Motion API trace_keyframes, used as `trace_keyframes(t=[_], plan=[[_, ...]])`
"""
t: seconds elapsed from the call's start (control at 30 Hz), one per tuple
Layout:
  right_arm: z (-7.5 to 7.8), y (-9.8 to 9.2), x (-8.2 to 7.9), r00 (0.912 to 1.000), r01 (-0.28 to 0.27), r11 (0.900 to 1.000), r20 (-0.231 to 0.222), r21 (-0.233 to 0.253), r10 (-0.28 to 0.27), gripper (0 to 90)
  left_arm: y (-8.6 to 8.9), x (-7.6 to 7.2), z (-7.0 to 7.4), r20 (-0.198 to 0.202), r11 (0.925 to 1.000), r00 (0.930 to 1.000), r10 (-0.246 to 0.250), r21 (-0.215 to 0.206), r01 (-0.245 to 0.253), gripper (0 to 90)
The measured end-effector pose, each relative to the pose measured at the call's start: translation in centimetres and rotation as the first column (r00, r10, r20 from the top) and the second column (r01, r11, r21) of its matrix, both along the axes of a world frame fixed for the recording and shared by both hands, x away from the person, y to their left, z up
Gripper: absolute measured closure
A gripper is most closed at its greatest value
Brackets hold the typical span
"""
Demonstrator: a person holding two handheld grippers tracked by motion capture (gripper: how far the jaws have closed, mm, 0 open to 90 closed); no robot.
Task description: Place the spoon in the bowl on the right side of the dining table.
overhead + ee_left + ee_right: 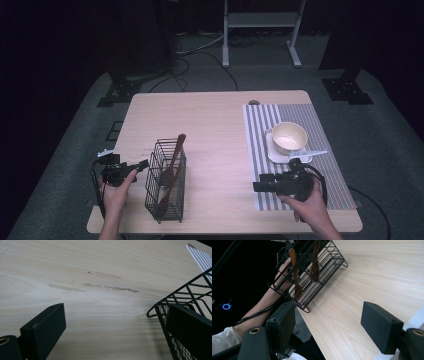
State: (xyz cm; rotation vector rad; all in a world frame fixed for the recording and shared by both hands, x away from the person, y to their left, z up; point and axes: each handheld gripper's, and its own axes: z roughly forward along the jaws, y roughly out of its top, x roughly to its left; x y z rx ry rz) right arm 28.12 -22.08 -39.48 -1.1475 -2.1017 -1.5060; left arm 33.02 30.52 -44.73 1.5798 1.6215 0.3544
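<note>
Both my hands come in at the near table edge: left gripper (141,165) has its jaws spread wide with nothing between them, one jaw just beside the near-left corner of the black wire-mesh caddy basket (166,181), the other over bare wood. That basket stands upright on the light wooden table (210,125), left of centre, holding two brown wooden utensils (172,165) leaning inside. Right gripper (256,186) also released, jaws apart and empty, at the near-left corner of the grey-and-white striped placemat (260,150), well apart from the basket.
</note>
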Motion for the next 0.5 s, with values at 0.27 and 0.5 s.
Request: trace_keyframes(t=[0.27,0.5], plan=[[0.8,1.0,0.3,0.9996,-0.026,1.000,0.005,-0.002,0.026,26.7,0.0,0.0,0.1,0.001,1.0000,1.0000,-0.001,0.001,0.001,2.0],[1.6,2.1,0.7,0.9985,-0.054,0.999,0.008,-0.002,0.054,26.7,0.1,0.0,0.0,-0.001,1.0000,1.0000,0.001,-0.001,-0.001,2.0]])
